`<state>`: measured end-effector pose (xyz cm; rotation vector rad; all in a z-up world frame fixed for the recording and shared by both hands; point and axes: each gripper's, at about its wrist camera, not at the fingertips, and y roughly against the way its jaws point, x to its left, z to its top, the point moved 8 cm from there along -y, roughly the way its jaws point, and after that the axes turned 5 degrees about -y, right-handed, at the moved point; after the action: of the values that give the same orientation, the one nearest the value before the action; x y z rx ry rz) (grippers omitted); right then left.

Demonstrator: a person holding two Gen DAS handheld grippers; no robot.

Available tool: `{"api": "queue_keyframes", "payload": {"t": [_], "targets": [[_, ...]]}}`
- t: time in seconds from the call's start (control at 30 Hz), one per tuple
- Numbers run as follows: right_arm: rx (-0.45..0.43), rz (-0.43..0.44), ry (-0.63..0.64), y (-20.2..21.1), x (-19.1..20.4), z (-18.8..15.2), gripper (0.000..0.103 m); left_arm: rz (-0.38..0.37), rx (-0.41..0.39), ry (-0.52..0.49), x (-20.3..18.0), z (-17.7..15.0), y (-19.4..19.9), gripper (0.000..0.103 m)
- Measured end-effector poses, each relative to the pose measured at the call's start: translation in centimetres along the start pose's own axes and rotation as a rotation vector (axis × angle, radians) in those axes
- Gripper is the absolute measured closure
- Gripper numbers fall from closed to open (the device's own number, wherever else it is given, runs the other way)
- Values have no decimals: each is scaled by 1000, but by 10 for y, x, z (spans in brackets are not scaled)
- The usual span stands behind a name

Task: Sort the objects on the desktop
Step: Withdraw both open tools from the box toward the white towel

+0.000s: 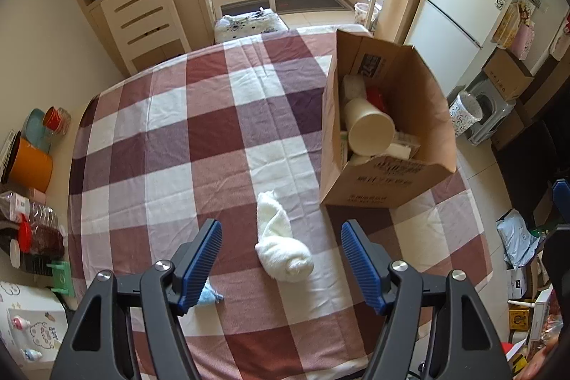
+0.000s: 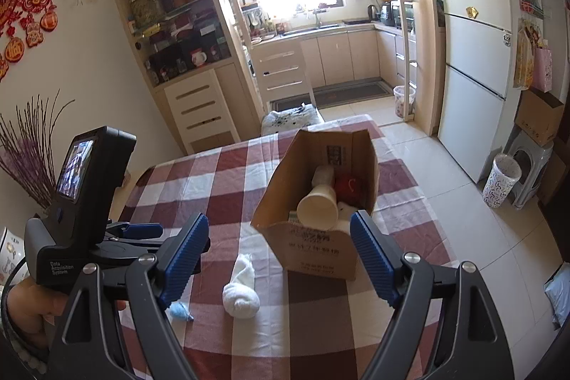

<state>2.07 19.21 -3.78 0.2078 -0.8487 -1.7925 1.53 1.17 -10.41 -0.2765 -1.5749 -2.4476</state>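
L gripper (image 1: 281, 255) is spread wide w/ nothing between the pads, tilted steeply down so the rolled white towel (image 1: 279, 246) sits framed between its two blue fingers (image 1: 203, 259). That looks like a deliberate line-up: jaws straddling the roll across its narrow width, so closing would pinch it w/o unrolling it. It's above the cloth, not touching yet as far as I can tell.

R gripper (image 2: 279, 259) is likewise released and empty, held at a shallower tilt, pointed at the cardboard box (image 2: 313, 248). It seems to be waiting rather than reaching (the towel (image 2: 240, 292) is nearer the L side anyway).

A small light-blue item (image 1: 210, 296) lies on the checked tablecloth (image 1: 171, 138) just beside the L gripper's left finger, partly hidden by it; can't tell what it is.

Box stands near the table's right edge, flaps up, top open toward both hands, so drops are easy. Inside already: a cream cylindrical container (image 1: 370, 130) on its side, something red (image 1: 376, 97) behind it, plus white bits. So sorting looks mostly done; towel and blue item are what's left on the cloth.
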Motion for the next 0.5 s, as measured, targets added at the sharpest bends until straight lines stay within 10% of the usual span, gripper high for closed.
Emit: {"api": "queue_keyframes", "payload": {"t": [0.5], "targets": [[60, 15, 116, -24, 18, -45, 20, 25, 65, 49, 27, -57, -33, 31]]}}
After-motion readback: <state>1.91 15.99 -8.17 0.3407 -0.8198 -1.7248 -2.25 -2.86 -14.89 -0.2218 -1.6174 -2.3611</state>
